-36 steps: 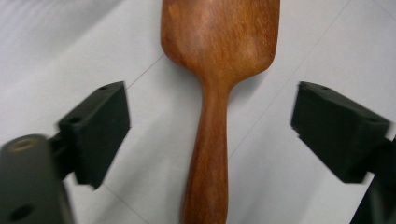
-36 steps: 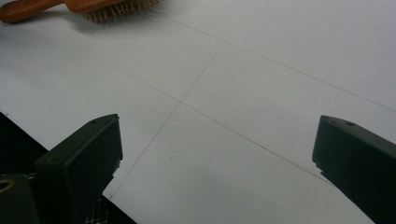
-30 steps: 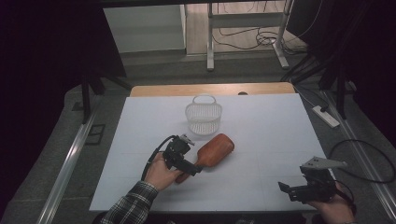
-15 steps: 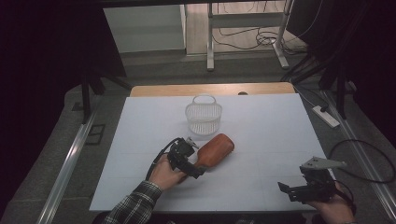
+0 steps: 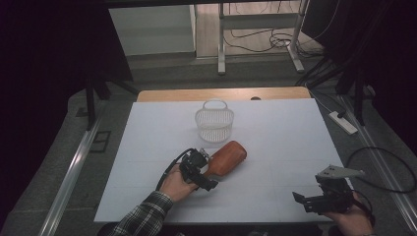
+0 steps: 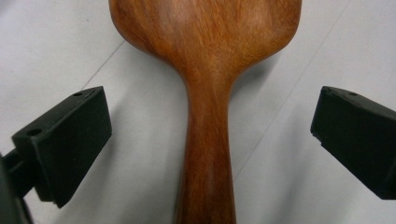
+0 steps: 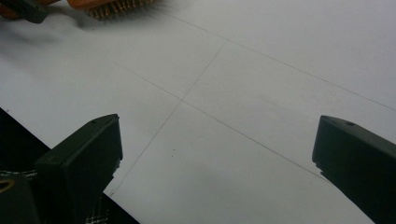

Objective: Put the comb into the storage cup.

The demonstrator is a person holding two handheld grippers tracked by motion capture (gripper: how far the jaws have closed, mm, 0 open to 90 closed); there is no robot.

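While left gripper (image 6: 210,140) straddles handle, jaws wide, unclosed, brown wooden paddle hairbrush (image 5: 226,158) lies bristles-down mid-table, just before white wire basket (image 5: 214,123). Rigid, light, smooth-varnished; grip narrow neck. Right gripper (image 5: 322,200) idle, agape.

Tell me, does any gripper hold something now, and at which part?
Nothing is held. The left gripper has open jaws beside the wooden brush handle, not touching.
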